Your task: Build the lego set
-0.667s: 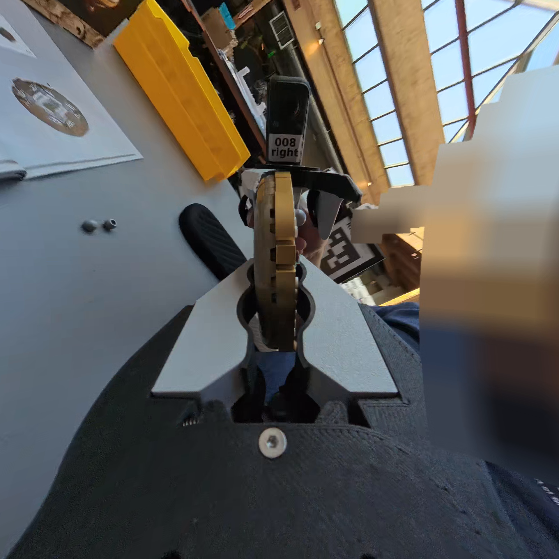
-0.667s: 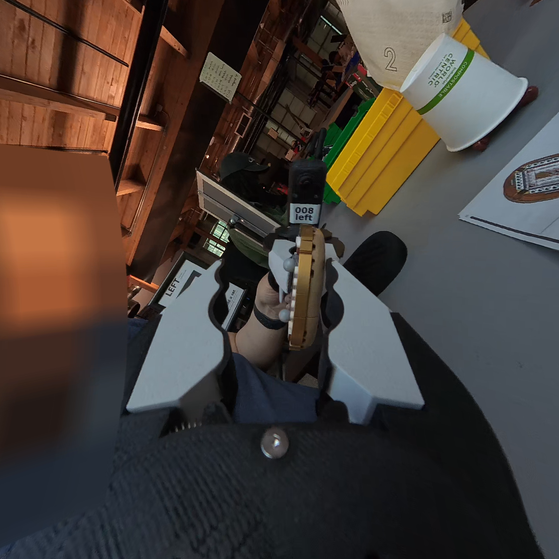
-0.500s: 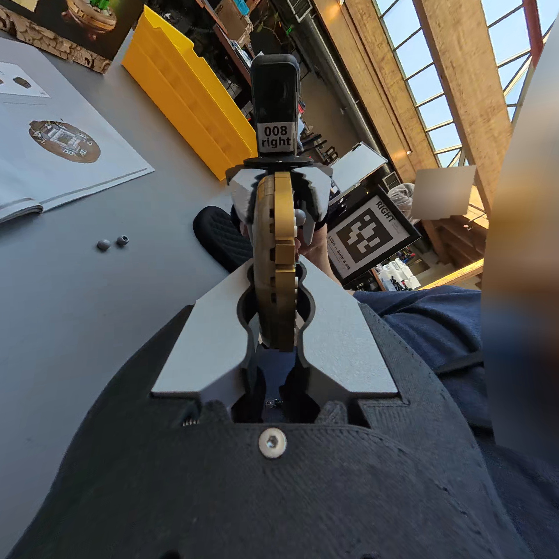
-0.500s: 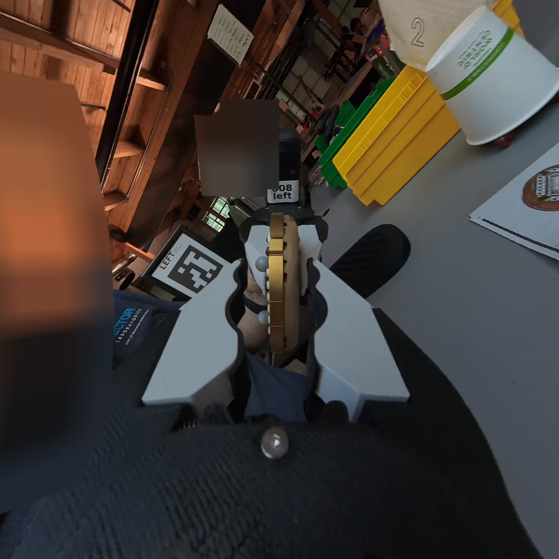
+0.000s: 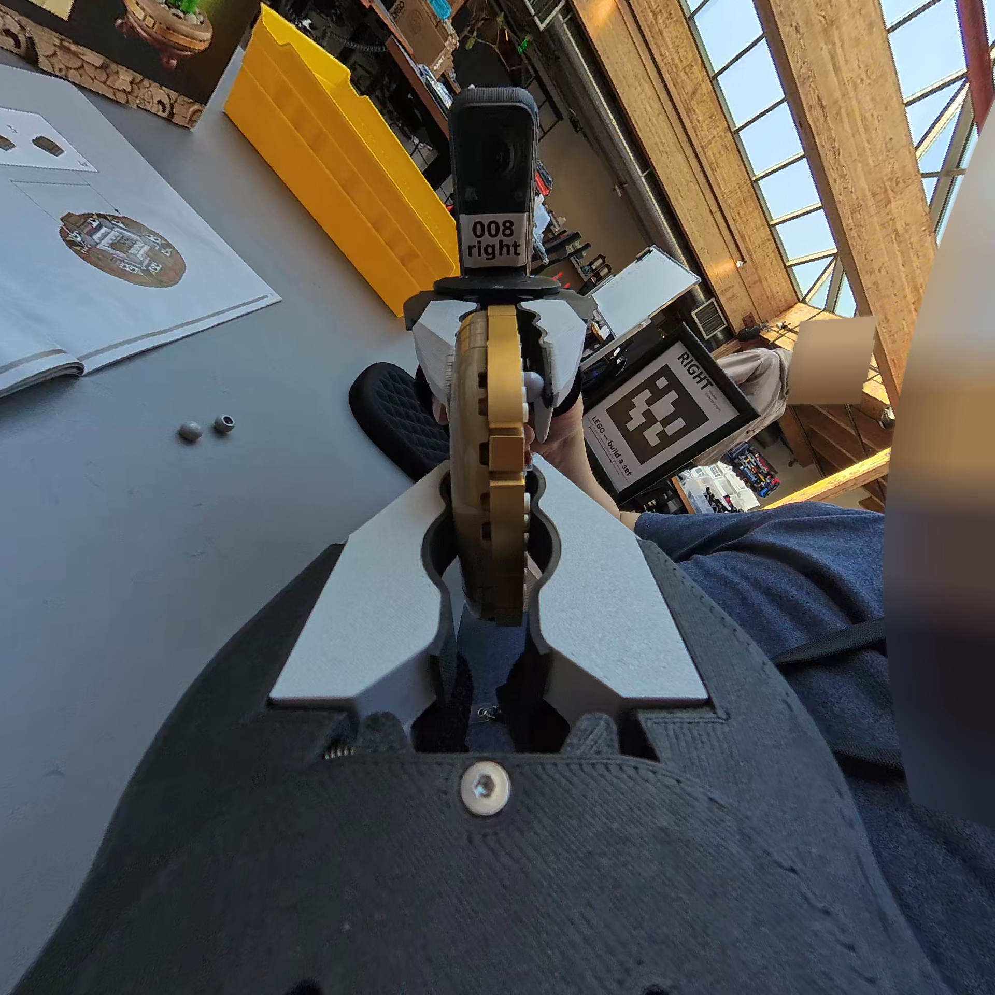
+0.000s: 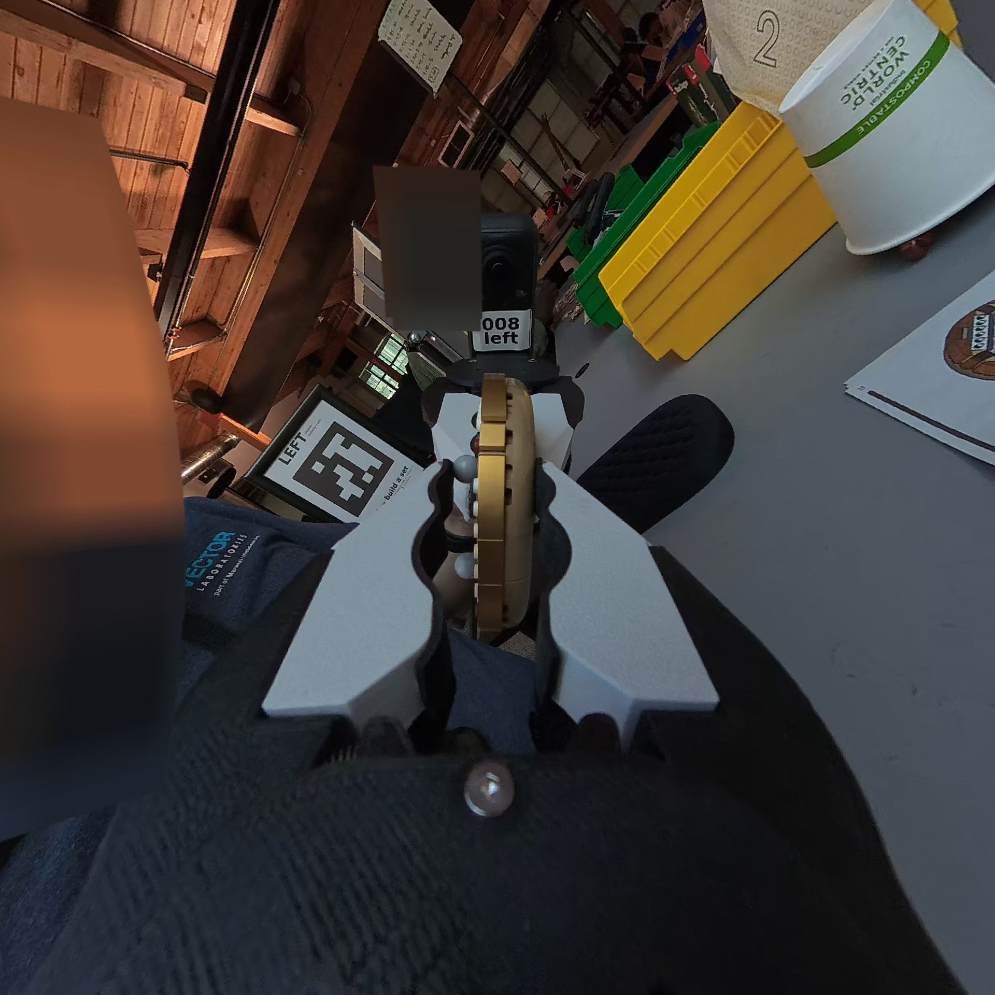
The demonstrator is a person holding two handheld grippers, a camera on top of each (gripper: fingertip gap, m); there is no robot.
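Note:
A round gold and tan lego disc (image 5: 495, 484) is held edge-on in the air between my two grippers, which face each other. My left gripper (image 5: 490, 476) is shut on its near edge. My right gripper (image 6: 491, 468) is shut on the opposite edge of the disc (image 6: 503, 511), its fingers against both faces. Small grey ball pieces stick out of the disc's studded face. Each gripper also shows beyond the disc in the other's view: the right gripper (image 5: 495, 414) and the left gripper (image 6: 503, 431). Two small loose grey pieces (image 5: 189, 431) lie on the grey table (image 5: 161, 565).
An open instruction booklet (image 5: 107, 258) lies on the table, with a yellow bin (image 5: 334, 177) and the set's box (image 5: 134, 54) behind it. A white paper cup (image 6: 904, 151), a numbered paper bag (image 6: 754, 54) and a green bin (image 6: 619, 237) stand nearby. A person in a blue shirt (image 5: 780, 592) sits close.
My right gripper's jaws have narrowed from wide open onto the disc. Both grippers have tilted, so that more of the table and booklet shows. The left gripper kept its hold.

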